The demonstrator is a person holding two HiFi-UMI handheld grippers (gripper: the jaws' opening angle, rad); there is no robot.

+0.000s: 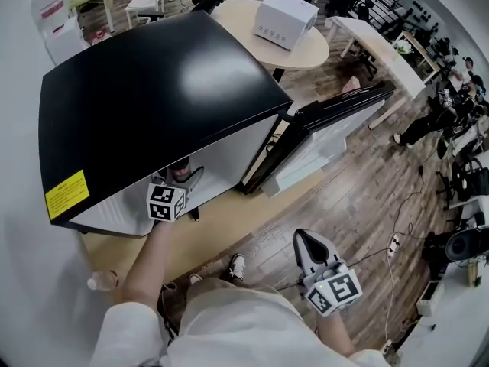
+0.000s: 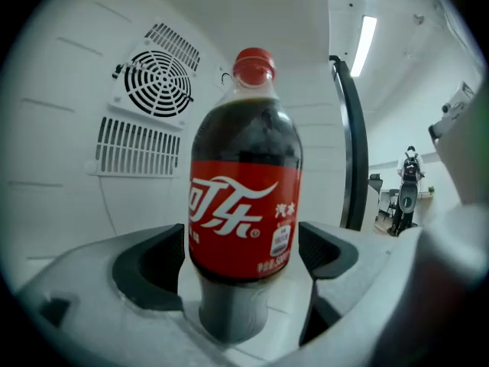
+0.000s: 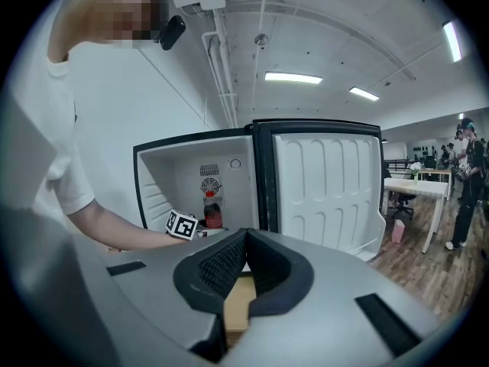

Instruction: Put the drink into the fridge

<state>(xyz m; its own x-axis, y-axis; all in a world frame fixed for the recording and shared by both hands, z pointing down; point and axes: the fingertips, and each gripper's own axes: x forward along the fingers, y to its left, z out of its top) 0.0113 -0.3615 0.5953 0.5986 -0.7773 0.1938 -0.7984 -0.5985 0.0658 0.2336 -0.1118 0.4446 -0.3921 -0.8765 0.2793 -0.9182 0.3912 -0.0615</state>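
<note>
A cola bottle with a red label and red cap stands upright on the white floor inside the fridge, in front of the round fan grille. My left gripper reaches into the fridge, its dark pads on either side of the bottle with a gap on each side, so it is open. From the right gripper view the bottle shows deep in the fridge behind the left gripper's marker cube. My right gripper hangs back outside, shut and empty.
The fridge door stands wide open to the right. The fridge rests on a cardboard sheet. A round table with a white box is behind it. A clear bottle lies on the floor at the left; cables at the right.
</note>
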